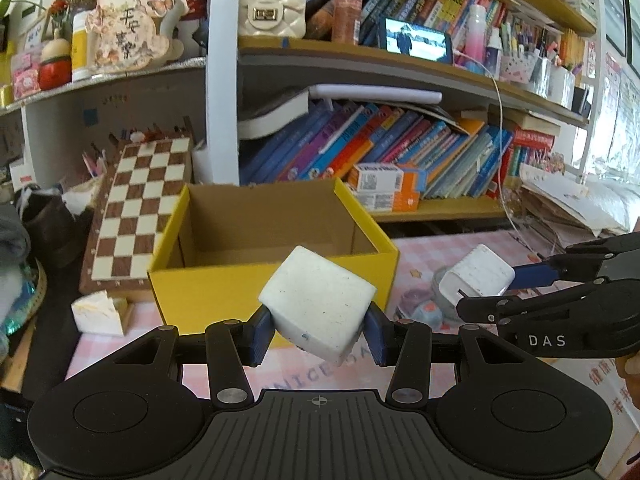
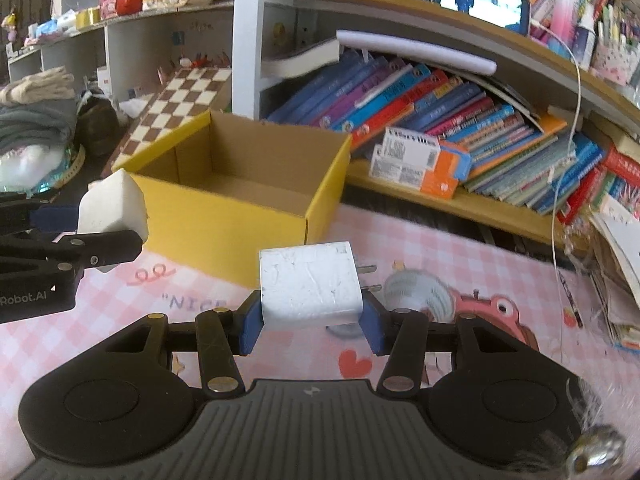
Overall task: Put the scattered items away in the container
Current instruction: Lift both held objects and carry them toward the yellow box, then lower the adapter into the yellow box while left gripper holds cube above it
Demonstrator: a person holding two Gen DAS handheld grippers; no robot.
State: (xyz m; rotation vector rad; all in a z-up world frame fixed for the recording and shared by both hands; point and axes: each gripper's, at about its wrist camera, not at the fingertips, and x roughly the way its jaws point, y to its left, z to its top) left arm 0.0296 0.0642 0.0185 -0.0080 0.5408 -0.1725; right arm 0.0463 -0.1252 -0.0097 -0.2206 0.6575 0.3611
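Left tongs [image 1: 320,330] pinching a white foam block [image 1: 318,306] by two opposite faces, block tilted corner-down, held above the desk [image 2: 460,248] just in front of the yellow box [image 1: 224,292]; right tongs [image 2: 312,320] pinching a white charger plug [image 2: 310,284] flat across its sides, prongs pointing right, clear of the pads; both loads are lifted and near the box, which reads as carrying them over the near wall; box interior looks bare as far as visible; a round tin [image 2: 416,292] and a white wedge [image 1: 98,314] lie on the desk outside it.
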